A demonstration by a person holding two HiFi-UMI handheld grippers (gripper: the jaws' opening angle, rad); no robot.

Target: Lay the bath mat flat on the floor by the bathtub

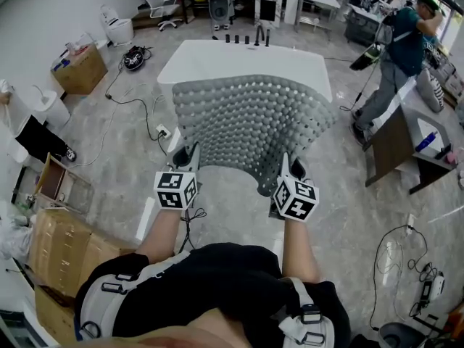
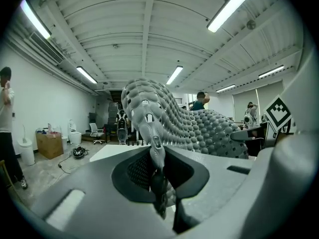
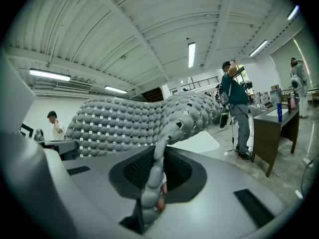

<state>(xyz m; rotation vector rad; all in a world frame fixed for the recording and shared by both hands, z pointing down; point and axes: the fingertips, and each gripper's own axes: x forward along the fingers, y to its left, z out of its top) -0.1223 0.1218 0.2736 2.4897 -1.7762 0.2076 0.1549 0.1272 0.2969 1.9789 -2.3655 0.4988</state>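
Observation:
The grey bubbled bath mat (image 1: 250,125) is spread out in the air in front of the white bathtub (image 1: 243,62), hiding the tub's near side. My left gripper (image 1: 185,158) is shut on the mat's near left corner. My right gripper (image 1: 290,169) is shut on the near right corner. In the left gripper view the mat's edge (image 2: 155,153) is pinched between the jaws and the mat rises ahead. In the right gripper view the mat's edge (image 3: 152,183) runs down between the closed jaws. The far part of the mat sags toward the tub.
A cable and power strip (image 1: 161,130) lie on the tiled floor left of the tub. Cardboard boxes (image 1: 61,241) stand at my left, a dark desk (image 1: 402,145) at the right with a person (image 1: 395,60) beside it. More cables (image 1: 395,256) lie at lower right.

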